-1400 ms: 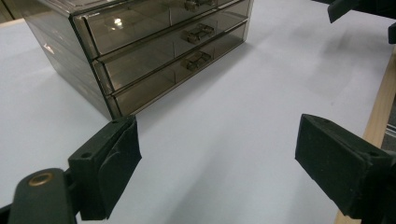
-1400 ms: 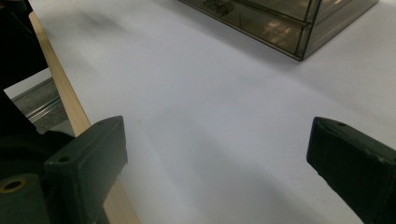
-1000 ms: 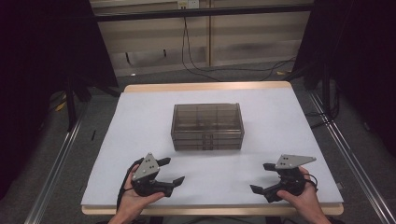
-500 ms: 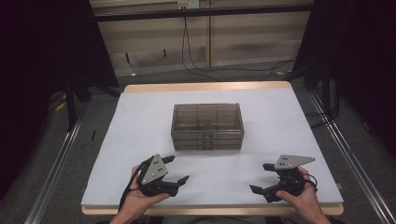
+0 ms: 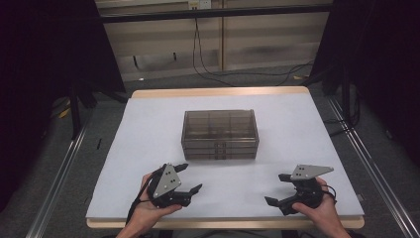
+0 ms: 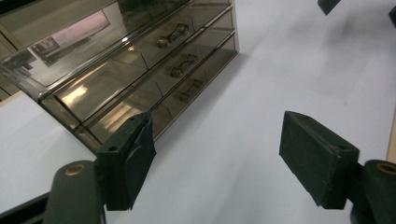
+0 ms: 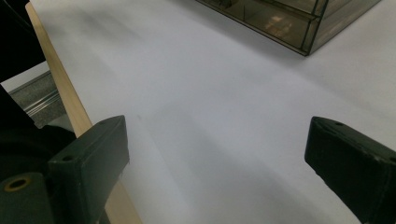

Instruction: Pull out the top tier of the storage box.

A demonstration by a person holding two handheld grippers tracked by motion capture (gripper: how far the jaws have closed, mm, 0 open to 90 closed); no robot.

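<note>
Two grippers we hold apart, empty | left gripper (image 5: 190, 179) at 7 o'clock, jaws just been closing, nothing between | right gripper (image 5: 278, 189) at 5 o'clock, agape | drawer box (image 5: 220, 134) mid-table at 12 o'clock

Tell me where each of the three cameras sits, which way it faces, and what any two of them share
High view: above the near table edge, facing forward and down on the drawer box; both hands, left gripper, right gripper.
Left gripper view: on that gripper, between its open jaws toward the box's drawer handles.
Right gripper view: low, across the white table, jaws open.
Shared: the box appears in all three.
</note>
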